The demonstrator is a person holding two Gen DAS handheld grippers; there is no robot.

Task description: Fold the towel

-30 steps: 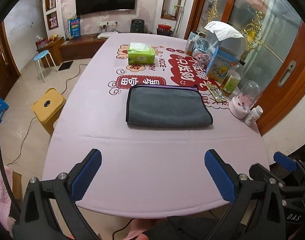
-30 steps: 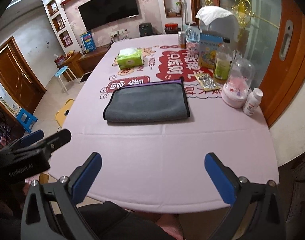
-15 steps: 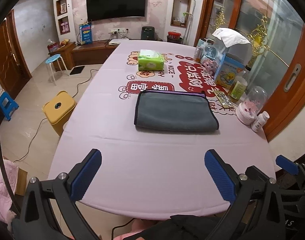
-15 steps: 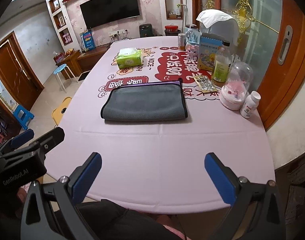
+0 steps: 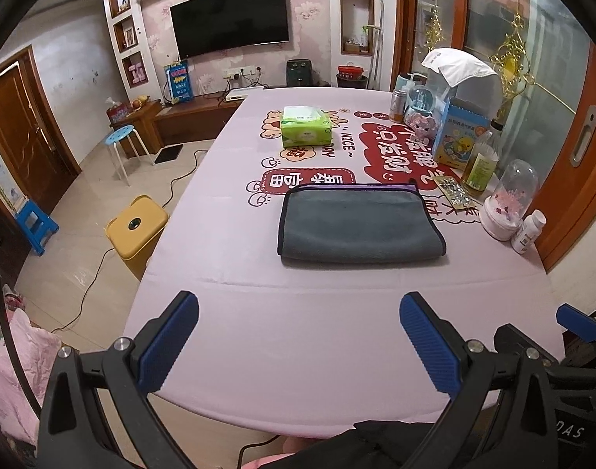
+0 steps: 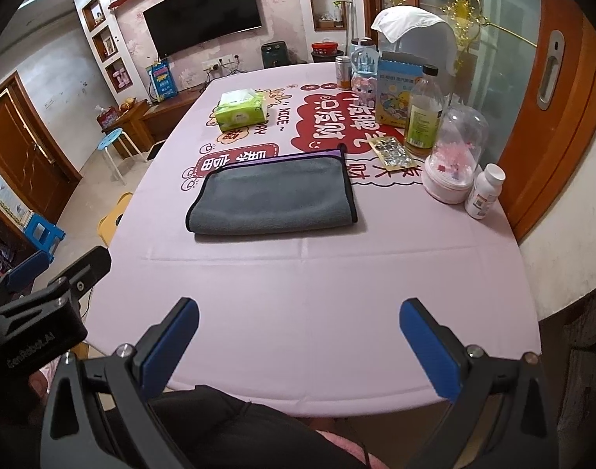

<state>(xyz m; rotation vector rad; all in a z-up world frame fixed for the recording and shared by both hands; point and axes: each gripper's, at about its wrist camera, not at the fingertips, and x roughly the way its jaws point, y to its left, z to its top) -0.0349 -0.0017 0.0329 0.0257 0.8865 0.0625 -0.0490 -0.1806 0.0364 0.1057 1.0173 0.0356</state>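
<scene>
A long counter (image 5: pixel 227 312) under a pale pink cloth printed with red and white cartoon lettering fills most of both views and runs away toward a far wall with a dark television (image 5: pixel 231 18). On the floor to the left stand a yellow stool (image 5: pixel 137 223) close to the counter's edge and a blue-topped stool (image 5: pixel 119 135) farther off.

The towel (image 5: pixel 358 223), grey with a dark border and a strip of purple showing along its far edge, lies folded flat in the middle of the counter, well apart from both grippers. A green tissue pack (image 5: pixel 306 126) sits beyond it on the far half of the cloth. Along the right edge stand a blue box (image 6: pixel 396 93), a bottle of yellowish liquid (image 6: pixel 423 113), a glass dome (image 6: pixel 456 156) on a white base, and nearest, a small white pill bottle (image 6: pixel 484 190). A foil blister pack (image 6: pixel 392 152) lies flat between the towel and the bottle.

The left gripper (image 5: pixel 298 338) hovers over the near edge of the counter, its blue-padded fingers (image 5: pixel 168 346) spread wide and grasping nothing. The right gripper (image 6: pixel 298 342) hovers likewise just to its right, fingers (image 6: pixel 430 351) released and apart.
</scene>
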